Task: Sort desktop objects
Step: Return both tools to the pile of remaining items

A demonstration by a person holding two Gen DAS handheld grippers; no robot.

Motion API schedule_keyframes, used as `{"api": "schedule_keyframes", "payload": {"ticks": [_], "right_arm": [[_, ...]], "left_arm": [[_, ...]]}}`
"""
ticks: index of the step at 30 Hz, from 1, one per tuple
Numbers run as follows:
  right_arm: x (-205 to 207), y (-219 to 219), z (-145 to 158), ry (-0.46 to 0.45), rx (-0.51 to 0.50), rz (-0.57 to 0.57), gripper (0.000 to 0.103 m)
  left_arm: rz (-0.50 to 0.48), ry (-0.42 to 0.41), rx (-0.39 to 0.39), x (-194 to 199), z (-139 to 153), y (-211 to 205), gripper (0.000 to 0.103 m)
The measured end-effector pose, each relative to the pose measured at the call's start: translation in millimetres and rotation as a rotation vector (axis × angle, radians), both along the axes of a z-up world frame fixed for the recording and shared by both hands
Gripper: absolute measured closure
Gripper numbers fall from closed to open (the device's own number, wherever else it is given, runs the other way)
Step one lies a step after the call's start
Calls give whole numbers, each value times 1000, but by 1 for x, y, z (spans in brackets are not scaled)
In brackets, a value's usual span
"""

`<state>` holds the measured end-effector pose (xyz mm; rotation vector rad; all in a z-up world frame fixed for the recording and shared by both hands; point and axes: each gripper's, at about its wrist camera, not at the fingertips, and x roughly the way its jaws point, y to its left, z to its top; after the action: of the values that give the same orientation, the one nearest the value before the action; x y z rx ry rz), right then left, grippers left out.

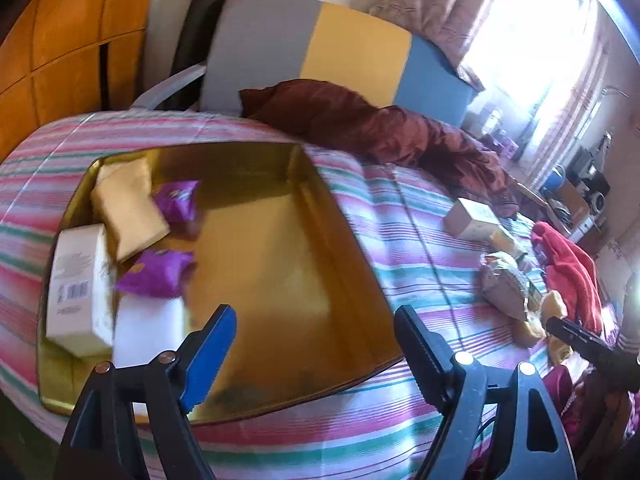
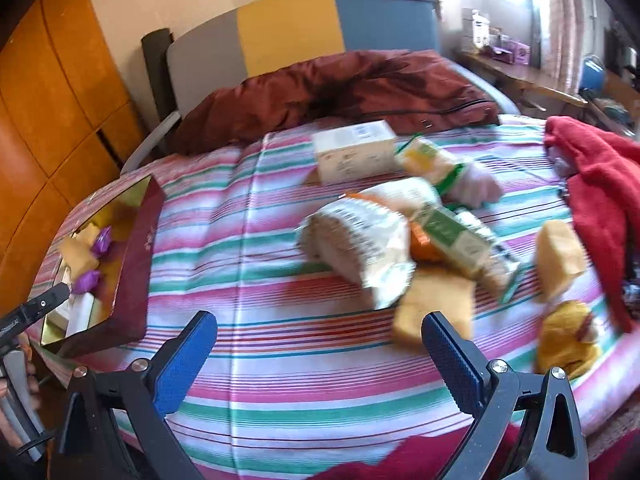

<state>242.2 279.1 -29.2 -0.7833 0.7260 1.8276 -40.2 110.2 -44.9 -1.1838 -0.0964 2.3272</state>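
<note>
My left gripper [image 1: 316, 316] hangs open over the near end of a gold tray [image 1: 260, 152] on the striped bed, with nothing between its blue pads. At the tray's left end lie a white box [image 1: 76, 280], a tan packet [image 1: 128, 208], two purple packets [image 1: 156, 272] and a white block [image 1: 148, 328]. My right gripper [image 2: 320, 320] is open and empty above the bedspread, just short of a pile: a bagged loaf [image 2: 360, 248], a green carton [image 2: 456, 236], a cream box [image 2: 356, 156], yellow blocks [image 2: 432, 304] and a yellow packet [image 2: 568, 336].
A maroon quilt [image 2: 340, 88] lies bunched against the grey, yellow and blue headboard [image 2: 288, 32]. A red garment [image 2: 600, 184] covers the bed's right side. An orange wardrobe [image 2: 52, 100] stands to the left. A cluttered desk [image 2: 520, 76] runs under the window.
</note>
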Motion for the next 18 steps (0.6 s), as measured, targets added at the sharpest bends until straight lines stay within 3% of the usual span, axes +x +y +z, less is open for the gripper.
{"api": "schedule_keyframes", "payload": {"ticks": [11,18], "right_arm": [[98,15,32,-69,-36,-164,0],[141,28,31,-141,-103,-198,0]], "left_arm": [[-224,-15,61,-4,24,73,16],[-411,-20,33,13,20,146,15]]}}
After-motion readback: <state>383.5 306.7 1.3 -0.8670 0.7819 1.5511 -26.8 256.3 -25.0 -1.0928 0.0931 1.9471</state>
